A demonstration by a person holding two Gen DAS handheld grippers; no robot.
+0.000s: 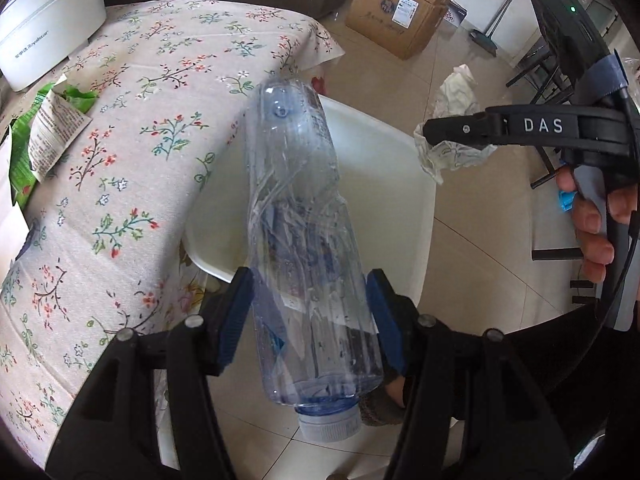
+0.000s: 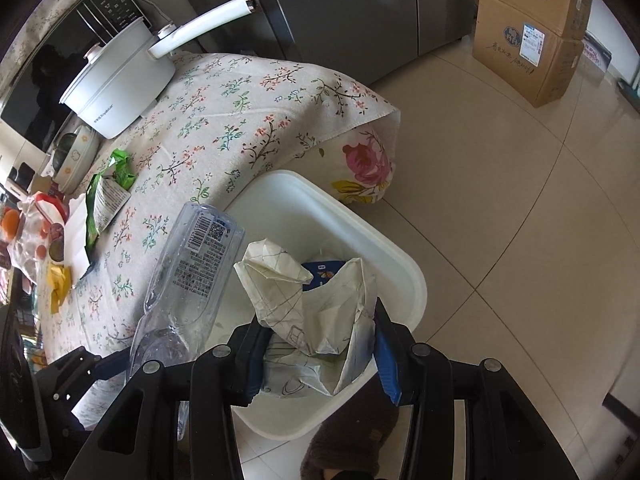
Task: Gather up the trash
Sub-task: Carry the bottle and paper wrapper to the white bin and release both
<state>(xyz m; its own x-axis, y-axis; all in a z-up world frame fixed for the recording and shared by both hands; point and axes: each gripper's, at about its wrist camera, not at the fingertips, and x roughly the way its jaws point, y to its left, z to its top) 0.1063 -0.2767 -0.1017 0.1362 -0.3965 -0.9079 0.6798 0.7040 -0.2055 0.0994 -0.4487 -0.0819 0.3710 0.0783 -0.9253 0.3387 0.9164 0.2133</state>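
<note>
Left wrist: left gripper (image 1: 310, 312) fingers clamp crinkled clear plastic bottle (image 1: 304, 240); right gripper (image 2: 316, 344) fingers pinch crumpled paper (image 2: 308, 300) over white bin (image 2: 400, 264).

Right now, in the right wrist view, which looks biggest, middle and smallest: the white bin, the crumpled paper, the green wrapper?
1. white bin
2. crumpled paper, though nearness inflates it
3. green wrapper

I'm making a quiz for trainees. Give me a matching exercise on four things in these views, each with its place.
1 plastic bottle
2 crumpled paper
3 green wrapper
4 white bin

a on the floral tablecloth
b in the left hand-held gripper
c on the floor beside the table
d in the right hand-held gripper

Pairs: 1-b, 2-d, 3-a, 4-c
</note>
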